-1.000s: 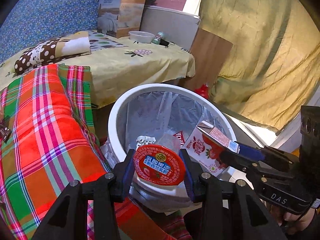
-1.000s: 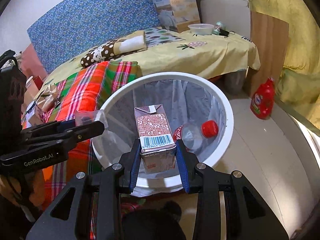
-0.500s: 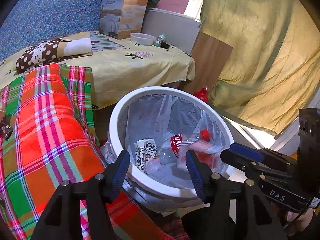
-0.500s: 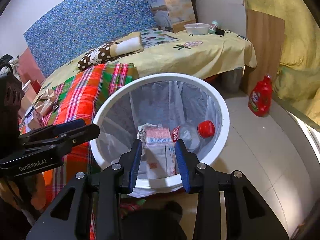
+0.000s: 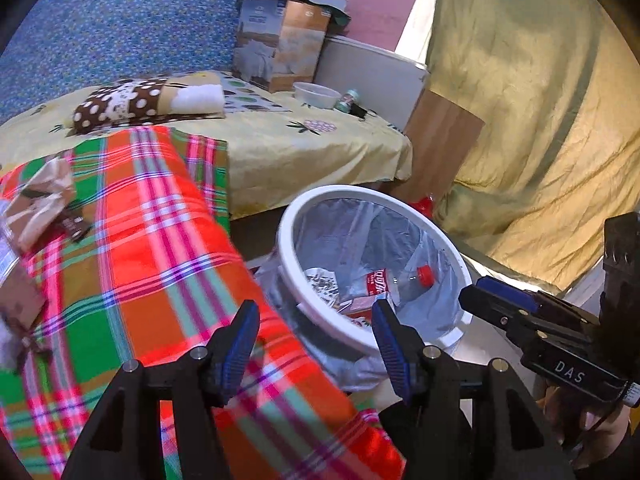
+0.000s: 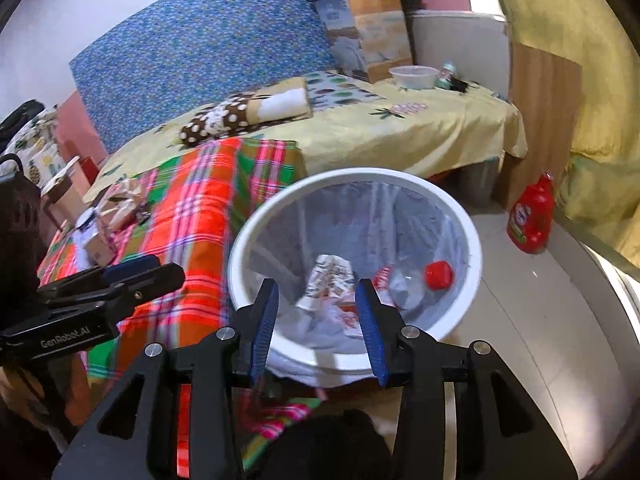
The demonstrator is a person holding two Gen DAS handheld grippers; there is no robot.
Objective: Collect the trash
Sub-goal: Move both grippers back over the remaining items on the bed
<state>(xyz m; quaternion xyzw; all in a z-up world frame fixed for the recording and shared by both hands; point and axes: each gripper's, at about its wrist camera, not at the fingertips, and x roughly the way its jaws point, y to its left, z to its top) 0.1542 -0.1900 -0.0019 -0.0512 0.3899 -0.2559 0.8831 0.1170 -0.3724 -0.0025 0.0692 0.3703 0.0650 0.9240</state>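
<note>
Both grippers, left (image 5: 314, 342) and right (image 6: 316, 324), hover with fingers spread and empty beside the lined bin (image 6: 460, 216), which holds a bottle (image 6: 416, 278) and cartons. More wrappers (image 5: 38, 200), apparently trash, lie on the plaid blanket (image 5: 160, 260).

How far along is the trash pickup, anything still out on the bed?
Done: the bin already holds a bottle, a carton and crumpled paper. In hand: nothing; left gripper and right gripper are both open. Left: wrappers lie on the plaid blanket.
</note>
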